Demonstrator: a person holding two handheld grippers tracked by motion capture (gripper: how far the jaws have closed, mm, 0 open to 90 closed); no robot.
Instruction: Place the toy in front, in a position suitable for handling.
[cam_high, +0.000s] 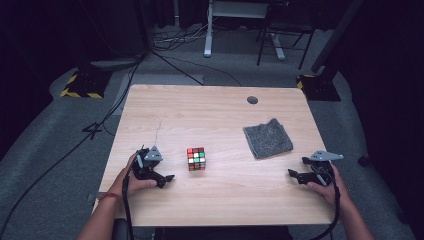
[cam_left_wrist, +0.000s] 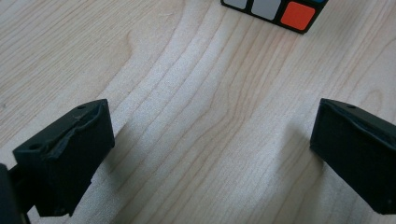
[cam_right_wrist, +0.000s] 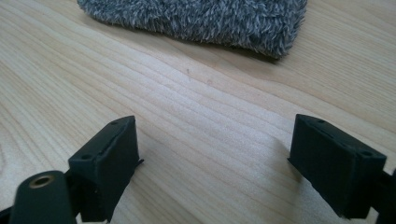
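I am holding my left gripper (cam_high: 167, 177) low over the wooden table (cam_high: 215, 205) at the lower left of the high view, my left hand (cam_high: 134, 175) wrapped around its body. Its jaws are standing wide apart with only bare wood between them, as the left gripper view is showing (cam_left_wrist: 208, 154). Just to its right, near the middle of the frame, the puzzle cube (cam_high: 196, 158) is sitting flat on the table, apart from the jaws; its lower edge, with grey and orange tiles, is peeking in at the top of the left gripper view (cam_left_wrist: 275, 11). Further right, a folded grey cloth (cam_high: 268, 138) is lying on the wood. At the lower right, my right hand (cam_high: 327, 187) is holding the right gripper (cam_high: 297, 167), jaws also spread apart over bare wood (cam_right_wrist: 215, 163), with the cloth (cam_right_wrist: 196, 18) lying just ahead of them.
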